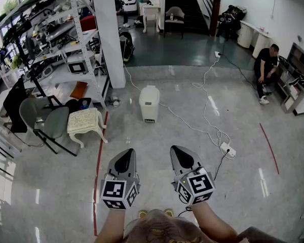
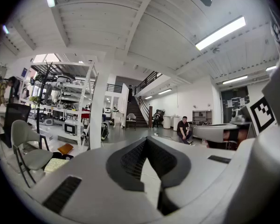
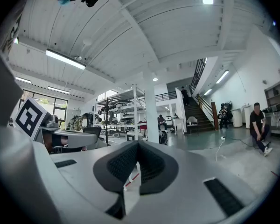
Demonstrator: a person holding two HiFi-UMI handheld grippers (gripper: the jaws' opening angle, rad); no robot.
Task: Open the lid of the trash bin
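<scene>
The white trash bin [image 1: 149,103] stands on the grey floor ahead of me, with its lid down. Both grippers are held low, well short of the bin and pointing toward it. My left gripper [image 1: 127,155] is shut with nothing in it, its jaws meeting at the tips [image 2: 147,143]. My right gripper [image 1: 178,152] is also shut and empty [image 3: 137,148]. Neither gripper view shows the bin; their own jaws fill the lower part of each view.
A white pillar [image 1: 110,34] and shelving rack [image 1: 66,49] stand left of the bin. A grey chair [image 1: 48,123] and cream stool [image 1: 84,121] sit nearer left. White cable [image 1: 202,128] runs to a power strip [image 1: 228,150]. A person [image 1: 266,72] sits far right.
</scene>
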